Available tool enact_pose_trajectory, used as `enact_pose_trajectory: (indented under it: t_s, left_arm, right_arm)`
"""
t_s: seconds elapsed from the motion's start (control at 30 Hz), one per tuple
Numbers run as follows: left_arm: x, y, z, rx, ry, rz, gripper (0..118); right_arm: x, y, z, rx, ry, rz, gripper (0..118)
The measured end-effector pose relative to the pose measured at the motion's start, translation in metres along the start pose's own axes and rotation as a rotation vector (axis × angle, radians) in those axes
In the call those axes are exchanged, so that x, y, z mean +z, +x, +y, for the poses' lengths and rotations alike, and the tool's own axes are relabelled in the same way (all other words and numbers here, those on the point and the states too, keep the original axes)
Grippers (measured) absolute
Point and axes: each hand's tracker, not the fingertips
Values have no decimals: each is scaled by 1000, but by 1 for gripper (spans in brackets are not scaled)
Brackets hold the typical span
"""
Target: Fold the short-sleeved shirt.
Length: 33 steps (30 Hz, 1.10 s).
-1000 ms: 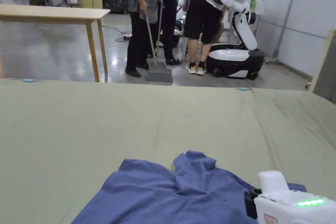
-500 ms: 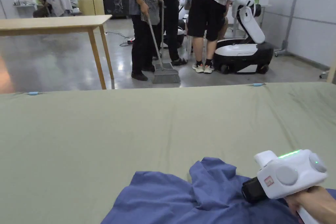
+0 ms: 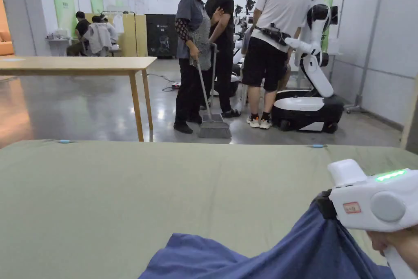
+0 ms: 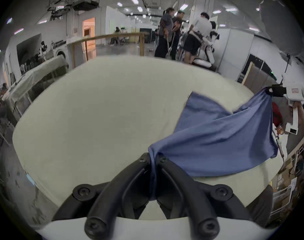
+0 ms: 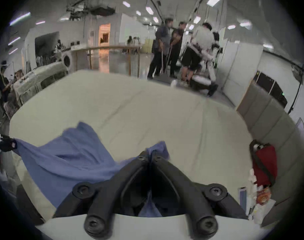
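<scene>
Mostly you see a big table (image 3: 122, 194) under a smooth, soft green cloth with faint creases. Over its near edge hangs the blue shirt (image 4: 217, 139), thin and wrinkly, stretched between two grippers. Black jaws of the left gripper (image 4: 152, 159) pinch one bunched corner. Likewise, the right gripper (image 5: 149, 154) pinches another. Its small red label (image 3: 352, 208) is too tiny to read.
</scene>
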Motion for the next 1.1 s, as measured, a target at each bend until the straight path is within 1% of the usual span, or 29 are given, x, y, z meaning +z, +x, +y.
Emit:
enact_pose_trajectory:
  t_s: [0.07,0.17,0.27,0.4,0.47,0.5,0.53,0.6,0.7,0.8,0.9,1.07,1.1]
  left_arm:
    - [21,10,24,-35,67,8,3]
    - [56,25,66,-45,164,-34,3]
    - [88,50,112,-149,284,8,3]
    - [112,61,171,-124,318,-32,3]
    - [114,64,194,-139,358,10,3]
    - [117,67,204,-145,357,22,3]
    - [121,69,215,-153,361,28,3]
    - [126,70,233,-147,363,27,3]
    - [133,75,253,-164,367,47,3]
    - [136,76,268,-170,371,75,3]
    - [135,74,283,-135,375,75,3]
    - [126,76,301,-130,381,101,3]
    - [124,80,305,-129,385,102,3]
  right_arm:
    - [41,10,18,-5,65,-6,3]
    - [108,24,40,-19,165,-46,3]
    - [169,36,58,-41,269,-96,3]
    - [229,52,75,-76,361,-156,3]
    - [249,59,81,-103,398,-194,3]
    - [258,63,84,-111,398,-189,3]
    - [265,67,87,-140,413,-185,3]
    - [274,73,94,-168,420,-165,3]
    - [275,80,104,-191,439,-177,3]
    - [269,87,117,-211,441,-168,3]
    - [263,86,129,-203,439,-172,3]
    - [241,93,152,-201,439,-169,3]
    - [237,94,158,-188,437,-174,3]
